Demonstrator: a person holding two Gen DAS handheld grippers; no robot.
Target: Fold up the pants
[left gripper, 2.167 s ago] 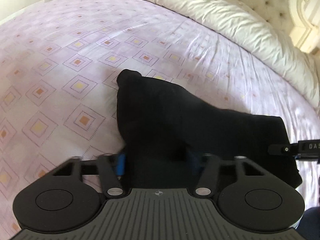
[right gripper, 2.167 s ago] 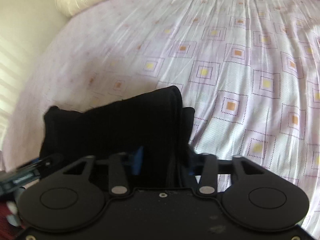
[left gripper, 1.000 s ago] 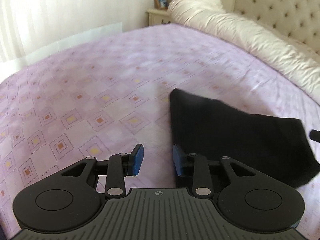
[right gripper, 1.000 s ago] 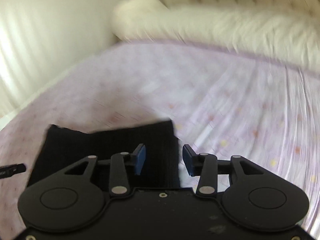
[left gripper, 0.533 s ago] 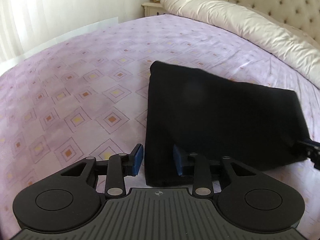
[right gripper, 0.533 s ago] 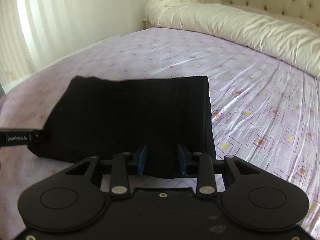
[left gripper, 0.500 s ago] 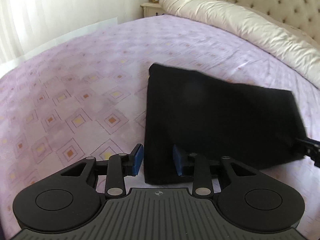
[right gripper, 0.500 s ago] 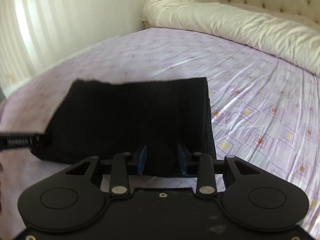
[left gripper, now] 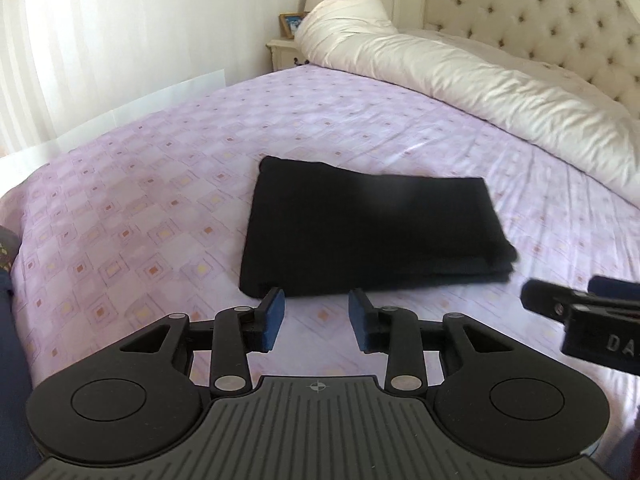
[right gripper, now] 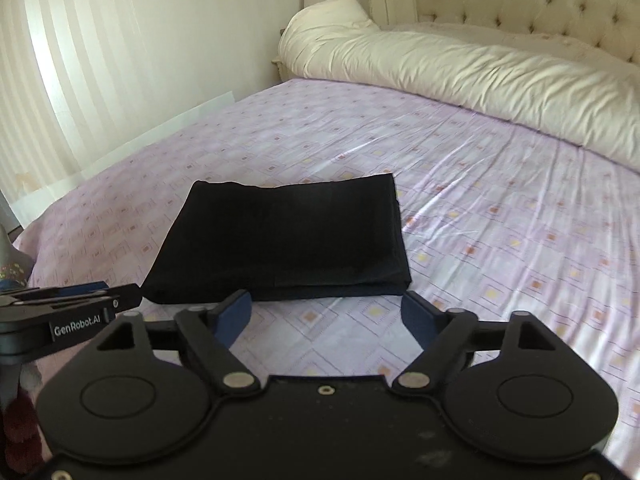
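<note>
The black pants (left gripper: 368, 236) lie folded into a compact rectangle on the lilac patterned bedsheet (left gripper: 132, 216), near the foot of the bed and well apart from the white duvet (left gripper: 492, 76) at the tufted headboard (left gripper: 560, 20). The left gripper (left gripper: 316, 320) hangs just short of the near edge, its blue pads apart and holding nothing. The right gripper (right gripper: 326, 314) is likewise clear of the cloth, its jaws spread wider and holding nothing. Judgement: the fabric is soft, light and limp, and the stacked layers can slide over each other. For any further handling, pinch through all layers at the 2 near corners, 1 gripper per corner. The fold looks complete.
</note>
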